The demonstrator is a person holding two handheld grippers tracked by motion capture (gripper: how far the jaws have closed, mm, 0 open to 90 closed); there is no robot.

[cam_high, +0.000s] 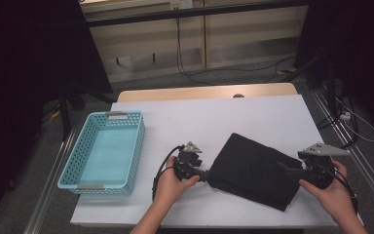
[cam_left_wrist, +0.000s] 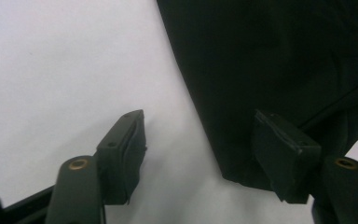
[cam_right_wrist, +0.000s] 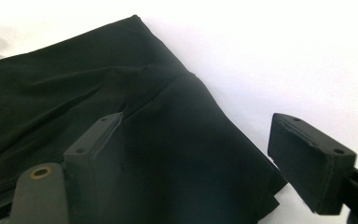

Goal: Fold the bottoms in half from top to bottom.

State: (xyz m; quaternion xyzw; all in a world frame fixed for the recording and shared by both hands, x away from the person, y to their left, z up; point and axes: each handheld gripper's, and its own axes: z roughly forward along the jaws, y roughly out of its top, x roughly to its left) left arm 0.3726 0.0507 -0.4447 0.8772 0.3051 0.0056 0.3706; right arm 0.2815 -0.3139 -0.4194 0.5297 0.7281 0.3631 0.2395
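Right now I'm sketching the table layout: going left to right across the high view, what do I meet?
Turquoise basket → left gripper → black folded cloth → right gripper, all on the white table.

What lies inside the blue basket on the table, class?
The blue basket holds nothing on the part of its floor that shows. Its near wall hides a thin strip of floor. It sits on the white table, left of the folded black cloth.
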